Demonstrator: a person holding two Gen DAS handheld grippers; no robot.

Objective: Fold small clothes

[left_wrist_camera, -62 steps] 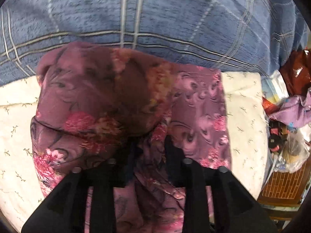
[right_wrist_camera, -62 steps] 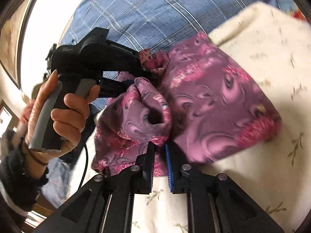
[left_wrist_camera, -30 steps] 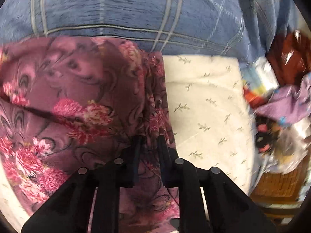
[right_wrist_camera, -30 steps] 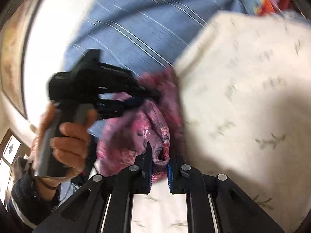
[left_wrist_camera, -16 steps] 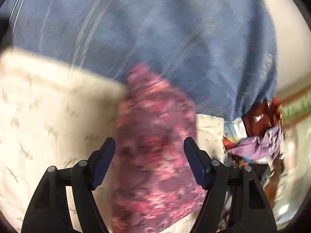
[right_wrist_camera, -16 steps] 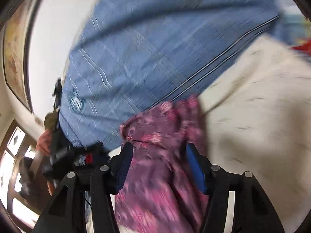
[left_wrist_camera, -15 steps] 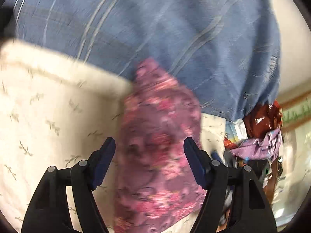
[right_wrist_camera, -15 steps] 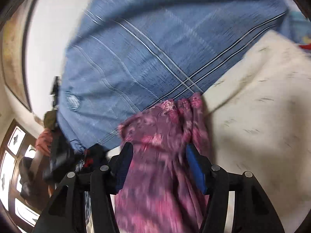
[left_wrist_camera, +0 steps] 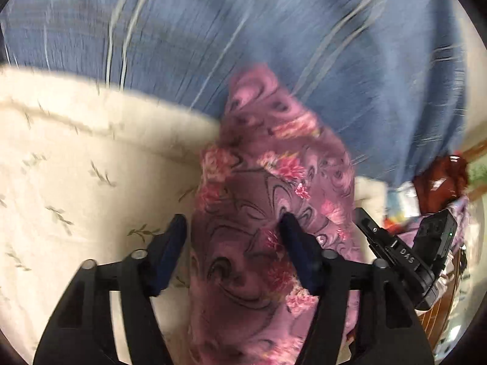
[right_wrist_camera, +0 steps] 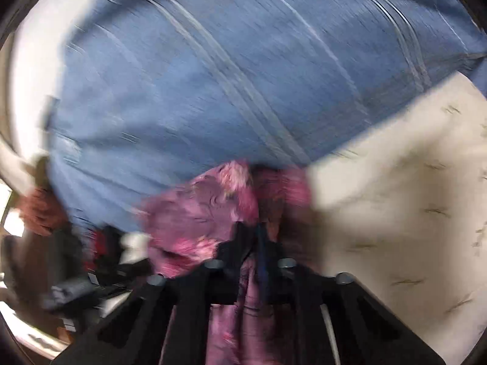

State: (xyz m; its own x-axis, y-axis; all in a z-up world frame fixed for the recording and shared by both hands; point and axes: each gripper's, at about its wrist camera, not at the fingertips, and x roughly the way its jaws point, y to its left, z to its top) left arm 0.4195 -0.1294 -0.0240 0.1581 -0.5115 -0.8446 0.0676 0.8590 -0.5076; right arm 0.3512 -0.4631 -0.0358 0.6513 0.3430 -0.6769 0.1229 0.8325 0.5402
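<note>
A purple floral garment point(left_wrist_camera: 268, 200) lies bunched lengthwise on the cream leaf-print bed cover point(left_wrist_camera: 76, 164), at its near edge. My left gripper point(left_wrist_camera: 232, 234) is open, its fingers straddling the garment without pinching it. In the right wrist view my right gripper point(right_wrist_camera: 258, 237) is shut on a fold of the same purple garment point(right_wrist_camera: 201, 210), which bulges to the left of the fingers. The right gripper body point(left_wrist_camera: 404, 252) shows at the right of the left wrist view. Both views are motion-blurred.
The person's blue plaid shirt point(left_wrist_camera: 243, 30) fills the background close behind the garment. A pile of red and purple clothes and bags point(left_wrist_camera: 441, 182) sits at the right beyond the bed. The cream cover point(right_wrist_camera: 411, 213) spreads to the right in the right wrist view.
Both grippers let go of the garment about half a second ago. Since then my right gripper has shut again on a fold of it. My left gripper stays open.
</note>
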